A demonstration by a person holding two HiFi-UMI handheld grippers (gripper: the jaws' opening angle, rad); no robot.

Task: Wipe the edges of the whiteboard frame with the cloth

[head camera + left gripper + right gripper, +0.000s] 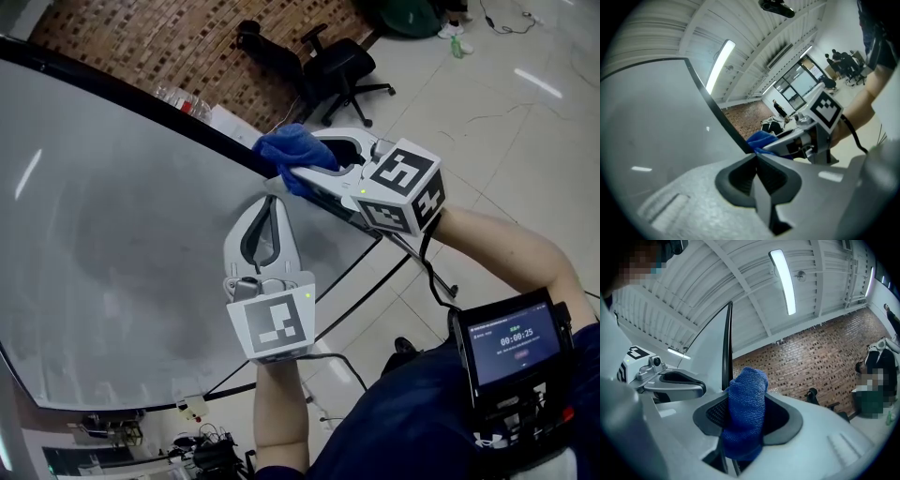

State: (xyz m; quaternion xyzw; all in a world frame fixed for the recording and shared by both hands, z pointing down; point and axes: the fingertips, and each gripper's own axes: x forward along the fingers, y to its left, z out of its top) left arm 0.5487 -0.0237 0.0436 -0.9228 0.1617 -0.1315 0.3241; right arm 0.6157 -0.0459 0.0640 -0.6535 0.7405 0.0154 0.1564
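The whiteboard (pixel 122 234) is a big grey panel with a black frame (pixel 141 98) along its edge. My right gripper (pixel 302 161) is shut on a folded blue cloth (pixel 286 155) and holds it against the frame's edge near the board's right corner. The right gripper view shows the cloth (pixel 745 413) bulging between the jaws, with the frame (pixel 726 348) straight ahead. My left gripper (pixel 270 202) is shut with nothing in it, just below the cloth at the board's edge. Its jaws meet in the left gripper view (pixel 756 157), with the cloth (pixel 761 139) just beyond.
Black office chairs (pixel 347 66) stand on the tiled floor beyond the board, by a brick wall (pixel 187 47). The board's stand legs (pixel 412 253) run under my right arm. A screen device (pixel 511 342) hangs at my chest. Several people (pixel 841 58) stand far off.
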